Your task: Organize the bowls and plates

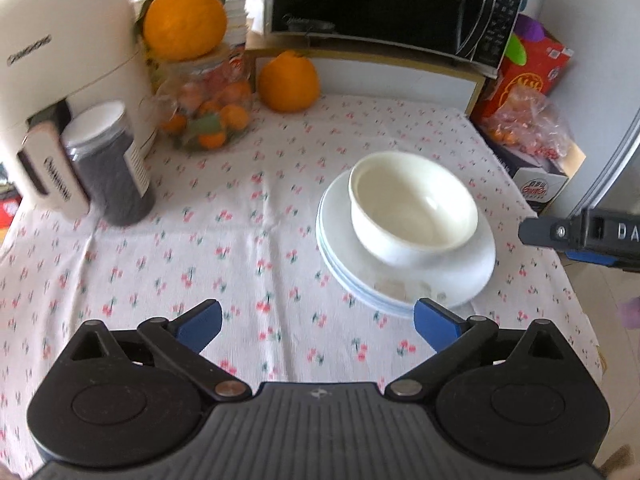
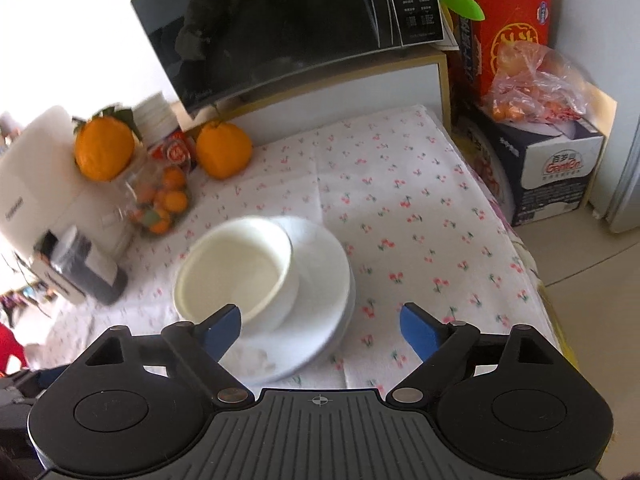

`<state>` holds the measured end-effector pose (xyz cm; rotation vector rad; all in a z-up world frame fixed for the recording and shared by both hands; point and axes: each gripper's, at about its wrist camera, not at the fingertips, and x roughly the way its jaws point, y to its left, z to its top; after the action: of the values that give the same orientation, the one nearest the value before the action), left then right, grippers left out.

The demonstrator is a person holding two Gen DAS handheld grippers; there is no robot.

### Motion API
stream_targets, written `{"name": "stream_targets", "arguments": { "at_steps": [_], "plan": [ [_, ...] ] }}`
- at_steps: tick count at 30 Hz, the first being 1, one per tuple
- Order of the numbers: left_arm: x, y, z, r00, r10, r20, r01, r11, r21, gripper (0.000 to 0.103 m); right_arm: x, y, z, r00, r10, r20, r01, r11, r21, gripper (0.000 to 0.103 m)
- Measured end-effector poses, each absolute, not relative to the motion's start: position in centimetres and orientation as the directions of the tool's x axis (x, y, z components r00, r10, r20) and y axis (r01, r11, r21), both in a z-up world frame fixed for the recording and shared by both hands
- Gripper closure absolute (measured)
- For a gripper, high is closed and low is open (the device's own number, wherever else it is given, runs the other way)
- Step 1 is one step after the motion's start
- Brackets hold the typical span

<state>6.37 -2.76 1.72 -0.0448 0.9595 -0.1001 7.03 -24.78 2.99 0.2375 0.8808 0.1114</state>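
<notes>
Left of the plate stack: dark cylindrical jar (image 1: 108,164) with clear lid, glass jar of small oranges (image 1: 208,116). Glossy white round bowl (image 1: 414,208) sits atop stacked smooth white plates (image 1: 460,280) on the cherry-print tablecloth (image 1: 240,220). Left gripper (image 1: 318,326) and right gripper (image 2: 320,330) hover before the stack, blue-padded jaws spread wide, holding nothing.

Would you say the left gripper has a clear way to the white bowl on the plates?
Probably yes: the left gripper is open and empty, and only bare tablecloth lies between it and the bowl.
</notes>
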Motion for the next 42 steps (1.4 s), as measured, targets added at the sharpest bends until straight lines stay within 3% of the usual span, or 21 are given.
{"name": "stream_targets", "arguments": {
  "at_steps": [6, 18, 42],
  "plan": [
    [5.3, -3.1, 0.9, 0.546, -0.045, -0.837, 0.003, 0.999, -0.052, 0.001, 4.7, -23.4, 2.1, 0.621, 0.145, -0.770, -0.024, 0.986, 0.167, 0.011],
    [4.7, -3.9, 1.1, 0.583, 0.047, -0.811, -0.033, 0.999, 0.034, 0.001, 3.8, -21.9, 1.8, 0.618, 0.130, -0.775, -0.049, 0.991, 0.128, 0.009],
    [4.6, -4.2, 0.9, 0.565, 0.036, -0.825, -0.009, 0.999, 0.038, 0.001, 4.1, -21.7, 0.7, 0.575, 0.136, -0.807, -0.055, 0.990, 0.128, 0.009]
  ]
}}
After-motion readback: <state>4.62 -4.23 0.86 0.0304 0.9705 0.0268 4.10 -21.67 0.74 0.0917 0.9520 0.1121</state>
